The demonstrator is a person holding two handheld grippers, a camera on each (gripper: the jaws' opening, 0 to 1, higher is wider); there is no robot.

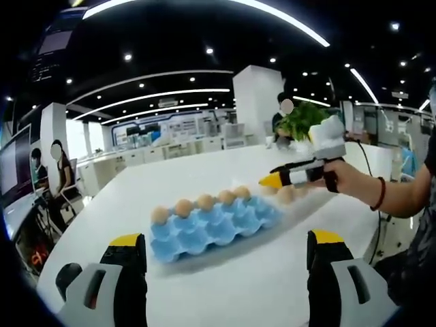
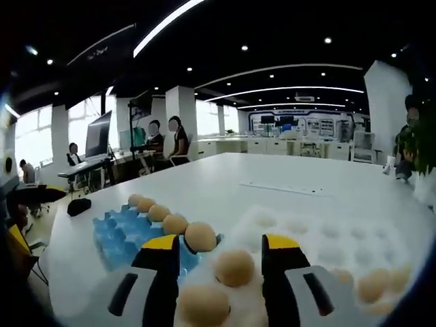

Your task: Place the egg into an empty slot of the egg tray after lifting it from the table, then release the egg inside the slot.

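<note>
A blue egg tray (image 1: 211, 225) lies mid-table with several brown eggs (image 1: 205, 201) along its far row. My left gripper (image 1: 225, 242) hangs open in front of it, holding nothing. My right gripper (image 1: 272, 180), held by a hand, hovers past the tray's right end over a tan egg (image 1: 286, 195). In the right gripper view the right gripper (image 2: 221, 242) is open above a white egg tray (image 2: 306, 231). One egg (image 2: 234, 267) lies between the jaws with gaps either side, and another egg (image 2: 203, 303) lies nearer. The blue tray (image 2: 126, 235) sits to the left.
More eggs (image 2: 371, 286) rest in the white tray's right side. A black object (image 2: 79, 206) lies near the table's left edge. A green plant (image 1: 303, 119) stands at the far side. People sit at desks beyond the table.
</note>
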